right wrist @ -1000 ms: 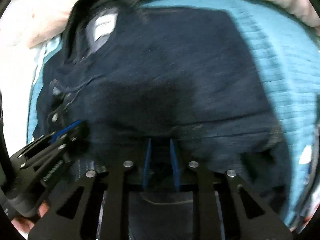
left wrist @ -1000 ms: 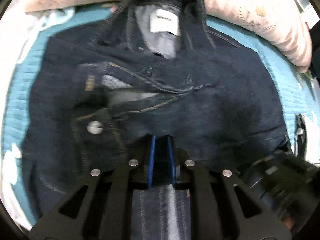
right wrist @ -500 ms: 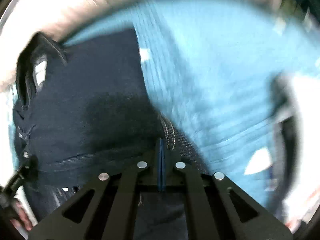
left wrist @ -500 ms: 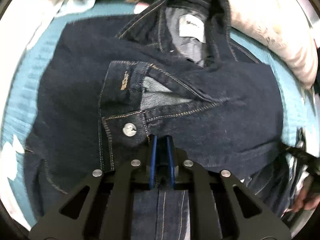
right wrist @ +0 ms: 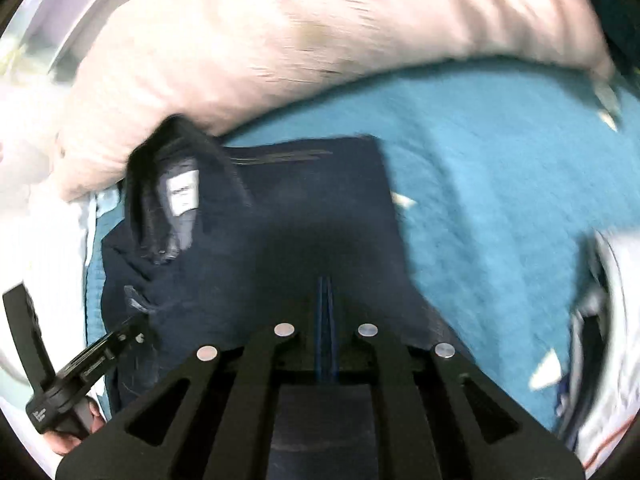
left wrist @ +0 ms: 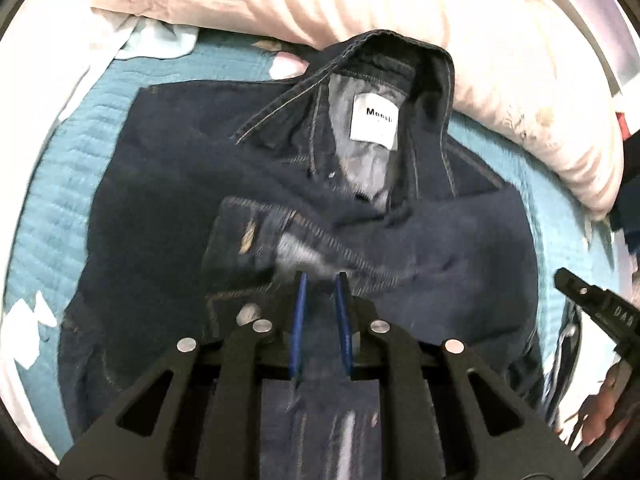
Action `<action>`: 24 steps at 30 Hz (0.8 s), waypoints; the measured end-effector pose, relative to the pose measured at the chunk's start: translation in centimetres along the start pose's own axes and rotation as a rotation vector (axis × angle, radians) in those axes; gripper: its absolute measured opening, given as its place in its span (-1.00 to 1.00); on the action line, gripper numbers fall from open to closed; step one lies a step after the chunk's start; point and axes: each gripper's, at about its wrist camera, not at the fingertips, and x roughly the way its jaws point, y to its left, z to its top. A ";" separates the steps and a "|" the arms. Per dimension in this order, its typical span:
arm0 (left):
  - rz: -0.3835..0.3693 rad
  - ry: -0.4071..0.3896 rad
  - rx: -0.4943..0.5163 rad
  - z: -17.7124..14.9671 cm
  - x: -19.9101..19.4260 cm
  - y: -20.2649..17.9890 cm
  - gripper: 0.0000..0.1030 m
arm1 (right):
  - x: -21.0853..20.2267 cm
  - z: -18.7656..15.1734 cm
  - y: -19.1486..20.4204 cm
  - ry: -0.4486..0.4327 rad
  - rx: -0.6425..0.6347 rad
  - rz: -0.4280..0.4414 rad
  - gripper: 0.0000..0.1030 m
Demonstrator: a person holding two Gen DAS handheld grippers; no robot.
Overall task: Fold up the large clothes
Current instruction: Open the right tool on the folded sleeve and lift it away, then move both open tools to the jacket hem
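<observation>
A dark denim jacket (left wrist: 168,216) lies on a teal blanket (left wrist: 52,208), collar and white label (left wrist: 374,126) at the far end, sleeves folded over its front. My left gripper (left wrist: 320,284) sits low over the near hem with its blue pads a small gap apart; denim lies under them, and whether they pinch it is unclear. My right gripper (right wrist: 325,280) has its pads pressed together on the jacket's (right wrist: 304,216) near right edge. Each gripper shows at the edge of the other's view, the right one (left wrist: 600,312) and the left one (right wrist: 80,368).
A pink pillow (left wrist: 400,20) lies along the far side, touching the collar; it also shows in the right wrist view (right wrist: 320,32). White bedding (right wrist: 36,240) is at the left. Teal blanket (right wrist: 500,184) spreads to the right, with white and dark items (right wrist: 608,300) at its right edge.
The left gripper has drawn back a little toward the hem. The right gripper, its pads closed half a second ago, has swung back toward the jacket's middle, bringing the collar and pillow into view.
</observation>
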 end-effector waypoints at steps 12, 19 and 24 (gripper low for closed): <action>0.097 -0.023 0.084 0.7 3.2 -0.2 -0.68 | 5.5 0.6 2.9 0.056 -0.160 -0.068 -1.00; 0.120 -0.050 0.074 -0.5 4.2 1.9 -0.95 | 5.6 1.0 -4.3 -0.006 0.010 -0.086 -1.00; 0.033 -0.020 -0.022 0.0 4.0 3.5 -0.96 | 5.7 0.5 -2.7 -0.025 -0.108 -0.159 -1.00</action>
